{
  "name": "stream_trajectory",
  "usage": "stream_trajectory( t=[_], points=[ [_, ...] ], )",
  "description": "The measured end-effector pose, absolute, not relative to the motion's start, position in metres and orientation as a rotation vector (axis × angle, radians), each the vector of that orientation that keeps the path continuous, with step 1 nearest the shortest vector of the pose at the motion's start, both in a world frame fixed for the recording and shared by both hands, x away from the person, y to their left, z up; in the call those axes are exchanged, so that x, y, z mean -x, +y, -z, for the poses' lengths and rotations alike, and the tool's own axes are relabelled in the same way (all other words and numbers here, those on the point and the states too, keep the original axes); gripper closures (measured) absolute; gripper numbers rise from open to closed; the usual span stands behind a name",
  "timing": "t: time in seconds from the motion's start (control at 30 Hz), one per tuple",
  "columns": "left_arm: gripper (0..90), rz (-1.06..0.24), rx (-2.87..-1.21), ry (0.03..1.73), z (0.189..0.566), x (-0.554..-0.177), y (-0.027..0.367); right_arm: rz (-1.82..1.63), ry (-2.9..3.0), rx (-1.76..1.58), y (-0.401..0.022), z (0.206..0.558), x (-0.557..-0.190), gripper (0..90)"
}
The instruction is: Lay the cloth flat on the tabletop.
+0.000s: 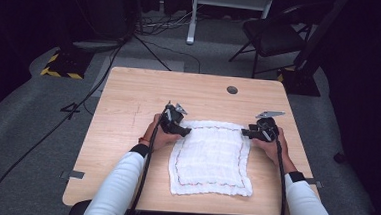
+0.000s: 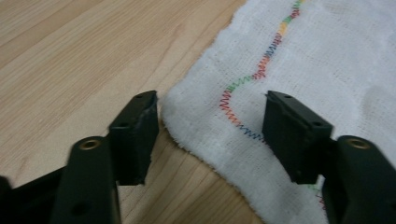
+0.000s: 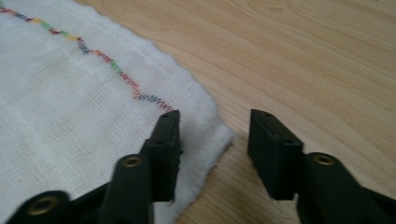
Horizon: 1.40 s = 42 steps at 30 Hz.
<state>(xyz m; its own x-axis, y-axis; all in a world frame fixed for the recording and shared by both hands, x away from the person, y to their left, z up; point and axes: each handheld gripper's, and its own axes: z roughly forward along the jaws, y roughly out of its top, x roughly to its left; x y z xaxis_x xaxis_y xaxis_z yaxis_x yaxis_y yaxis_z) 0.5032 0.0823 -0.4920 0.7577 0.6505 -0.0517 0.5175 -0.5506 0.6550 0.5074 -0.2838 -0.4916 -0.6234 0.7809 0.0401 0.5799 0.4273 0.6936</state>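
A white woven cloth [image 1: 210, 159] with a multicoloured zigzag stitch line lies flat on the wooden table [image 1: 129, 98]. My left gripper [image 1: 184, 131] sits low at the cloth's far left corner. In the left gripper view, my left gripper [image 2: 210, 100] is open and straddles that corner of the cloth [image 2: 327, 70], one jaw over bare wood and one over the fabric. My right gripper [image 1: 244, 132] sits at the far right corner. In the right gripper view, my right gripper [image 3: 215, 116] is also open around the corner of the cloth [image 3: 70, 107], and the pads are not pressing on it.
A round cable hole [image 1: 232, 89] sits near the table's far edge. A black folding chair [image 1: 273, 35] and floor cables [image 1: 52, 124] lie beyond and left of the table. Bare wood surrounds the cloth on all sides.
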Motion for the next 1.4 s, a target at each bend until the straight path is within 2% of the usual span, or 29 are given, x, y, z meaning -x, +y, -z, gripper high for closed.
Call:
stream_trajectory(
  t=[0.07, 0.13, 0.23, 0.37, 0.6, 0.77, 0.83, 0.9, 0.97, 1.07, 1.13, 1.3, 1.4],
  points=[
    [60.9, -0.228, -2.278, 0.847, 0.492, -0.503, 0.081, -1.006, 2.425, -1.159, -0.280, 0.491, -0.506, 75.9],
    [72.0, -0.209, -2.288, 0.831, 0.491, -0.504, 0.079, -0.997, 2.438, -1.130, -0.278, 0.490, -0.505, 81.7],
    [82.9, -0.275, -2.321, 0.796, 0.486, -0.502, 0.077, -0.930, 2.424, -1.074, -0.273, 0.487, -0.502, 85.1],
    [86.4, -0.361, -2.274, 0.766, 0.467, -0.501, 0.084, -0.947, 2.343, -1.005, -0.272, 0.467, -0.497, 85.8],
    [86.7, -0.480, -2.204, 0.737, 0.425, -0.505, 0.097, -0.988, 2.231, -0.975, -0.274, 0.429, -0.500, 85.8],
    [86.2, -0.572, -2.164, 0.787, 0.417, -0.519, 0.096, -0.954, 2.163, -0.973, -0.264, 0.416, -0.516, 83.5],
    [78.2, -0.595, -2.145, 0.869, 0.422, -0.527, 0.095, -0.919, 2.128, -0.977, -0.258, 0.417, -0.525, 75.3],
    [71.5, -0.556, -2.136, 0.893, 0.426, -0.529, 0.094, -0.893, 2.134, -0.986, -0.253, 0.419, -0.531, 69.9],
    [59.9, -0.558, -2.161, 0.889, 0.431, -0.526, 0.093, -0.939, 2.155, -0.988, -0.250, 0.421, -0.530, 64.2],
    [50.5, -0.542, -2.189, 0.857, 0.434, -0.513, 0.099, -0.982, 2.243, -0.966, -0.245, 0.424, -0.522, 55.5],
    [41.6, -0.534, -2.214, 0.852, 0.436, -0.503, 0.105, -1.014, 2.269, -0.934, -0.242, 0.427, -0.512, 54.5],
    [29.6, -0.492, -2.234, 0.849, 0.451, -0.473, 0.124, -1.114, 2.372, -0.850, -0.230, 0.435, -0.482, 45.9],
    [27.0, -0.489, -2.268, 0.860, 0.462, -0.457, 0.134, -1.159, 2.442, -0.772, -0.214, 0.443, -0.461, 43.3]
  ],
)
